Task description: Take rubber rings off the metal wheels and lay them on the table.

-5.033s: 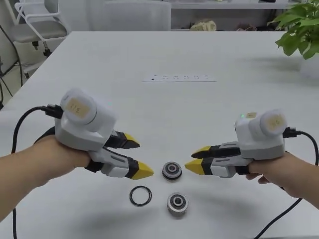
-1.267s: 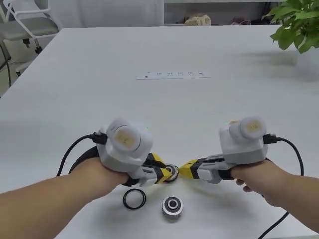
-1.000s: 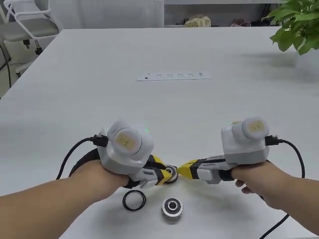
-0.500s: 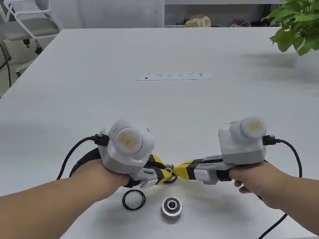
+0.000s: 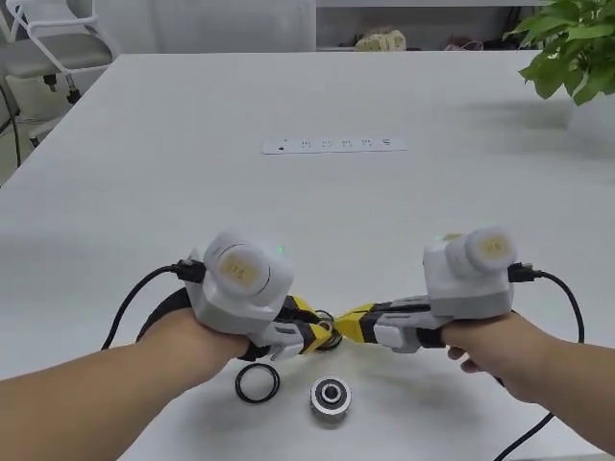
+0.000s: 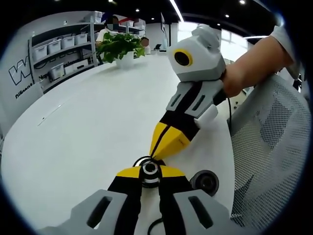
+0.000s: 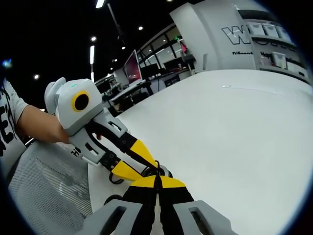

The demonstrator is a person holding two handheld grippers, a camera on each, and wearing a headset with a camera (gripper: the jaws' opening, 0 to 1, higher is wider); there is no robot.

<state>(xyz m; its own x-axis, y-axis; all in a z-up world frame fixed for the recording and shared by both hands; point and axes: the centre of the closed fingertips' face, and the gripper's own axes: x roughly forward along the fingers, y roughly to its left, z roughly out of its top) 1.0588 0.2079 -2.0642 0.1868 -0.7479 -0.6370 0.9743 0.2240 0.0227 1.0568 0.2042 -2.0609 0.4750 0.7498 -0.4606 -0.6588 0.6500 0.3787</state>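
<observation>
Wheel (image 6: 150, 169) pinched by left gripper (image 5: 322, 335) fingers; right gripper (image 5: 345, 326) fingers pressed together, tips opposite.

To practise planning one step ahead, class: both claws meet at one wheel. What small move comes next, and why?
Probably draw the right claw back, peeling the ring off. The left claw is shut on the wheel, steadying it, and the right claw's closed tips sit at the ring's edge; whether they pinch it is unclear.
</observation>
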